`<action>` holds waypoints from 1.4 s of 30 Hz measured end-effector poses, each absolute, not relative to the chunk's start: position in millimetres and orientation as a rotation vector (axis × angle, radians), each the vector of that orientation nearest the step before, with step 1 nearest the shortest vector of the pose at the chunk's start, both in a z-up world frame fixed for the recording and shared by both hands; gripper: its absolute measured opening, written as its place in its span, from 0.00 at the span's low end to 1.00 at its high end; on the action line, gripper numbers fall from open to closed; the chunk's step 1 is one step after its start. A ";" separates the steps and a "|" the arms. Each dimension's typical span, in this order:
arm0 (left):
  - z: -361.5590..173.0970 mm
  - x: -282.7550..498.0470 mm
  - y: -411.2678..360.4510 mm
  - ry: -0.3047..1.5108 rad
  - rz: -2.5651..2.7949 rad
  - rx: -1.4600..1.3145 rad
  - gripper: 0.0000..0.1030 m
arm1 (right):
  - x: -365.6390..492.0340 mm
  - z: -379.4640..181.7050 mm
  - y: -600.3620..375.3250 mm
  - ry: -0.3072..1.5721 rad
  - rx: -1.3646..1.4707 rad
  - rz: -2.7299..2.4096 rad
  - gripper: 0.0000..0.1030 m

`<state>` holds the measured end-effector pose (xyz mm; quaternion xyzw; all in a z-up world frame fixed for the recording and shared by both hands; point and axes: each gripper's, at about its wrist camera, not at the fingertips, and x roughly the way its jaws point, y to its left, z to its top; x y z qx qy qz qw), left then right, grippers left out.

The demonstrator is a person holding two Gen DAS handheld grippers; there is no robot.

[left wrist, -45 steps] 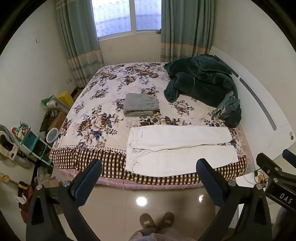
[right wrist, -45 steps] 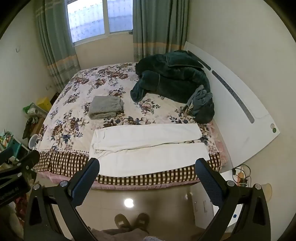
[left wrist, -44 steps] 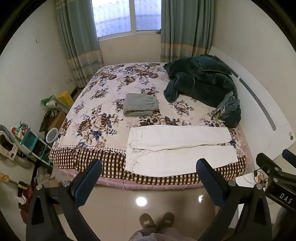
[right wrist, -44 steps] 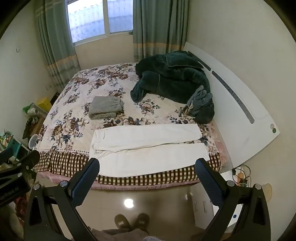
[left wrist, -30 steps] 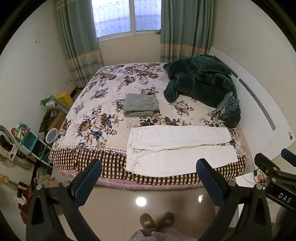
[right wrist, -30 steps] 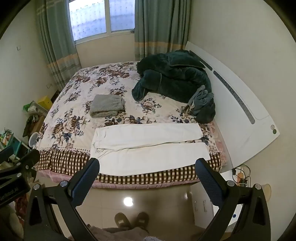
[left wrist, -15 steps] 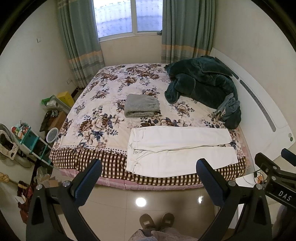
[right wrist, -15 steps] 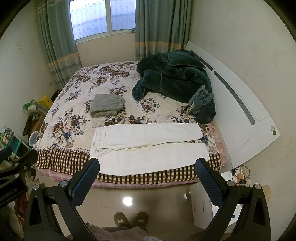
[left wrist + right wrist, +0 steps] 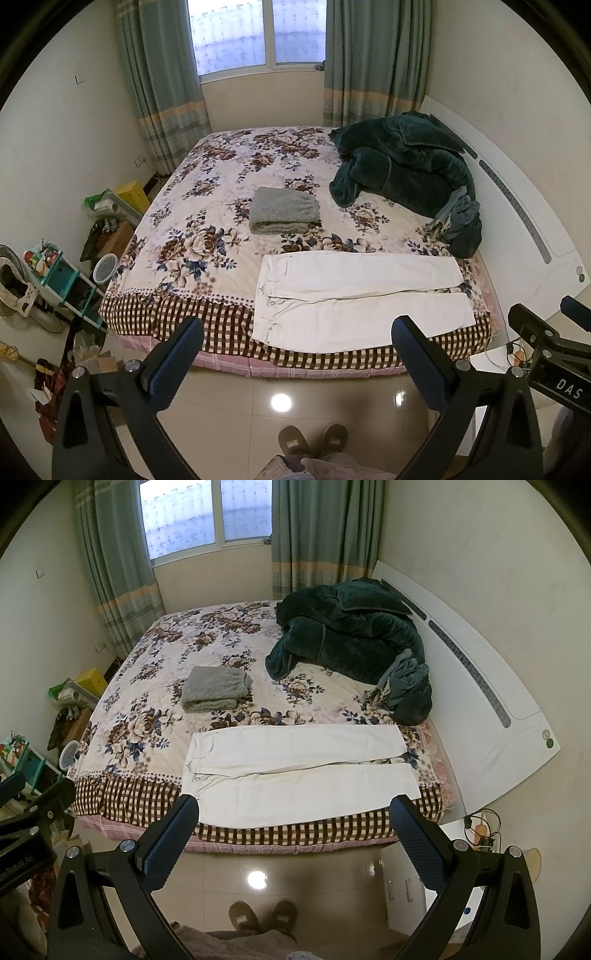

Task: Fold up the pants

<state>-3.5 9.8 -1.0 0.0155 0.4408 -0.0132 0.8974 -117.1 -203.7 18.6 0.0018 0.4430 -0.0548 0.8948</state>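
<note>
From the left wrist, white pants (image 9: pixel 360 299) lie flat along the bed's (image 9: pixel 177 317) near edge, waistband left, legs running right. The left gripper (image 9: pixel 295 360) gapes wide, empty (above the floor). From the right wrist, the right gripper (image 9: pixel 293 836) likewise spreads wide, holding nothing.

L gripper (image 9: pixel 295 360): jaws spread wide, nothing between, fingers at 7 and 5 o'clock of its own view, blue pads (image 9: pixel 173 365) facing in. R gripper (image 9: pixel 293 840): same pose, wide apart, holding nothing. Person's feet (image 9: pixel 312 439) at 6 o'clock, side by side in slippers.
</note>
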 end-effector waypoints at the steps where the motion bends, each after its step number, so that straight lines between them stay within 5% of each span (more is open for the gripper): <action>1: -1.0 -3.6 10.1 0.914 -0.028 0.031 1.00 | -117.5 17.8 -203.6 0.918 0.003 -0.112 1.00; 42: 26.1 13.4 -9.1 0.885 -0.021 0.018 1.00 | -112.6 48.4 -217.3 0.896 0.009 -0.079 1.00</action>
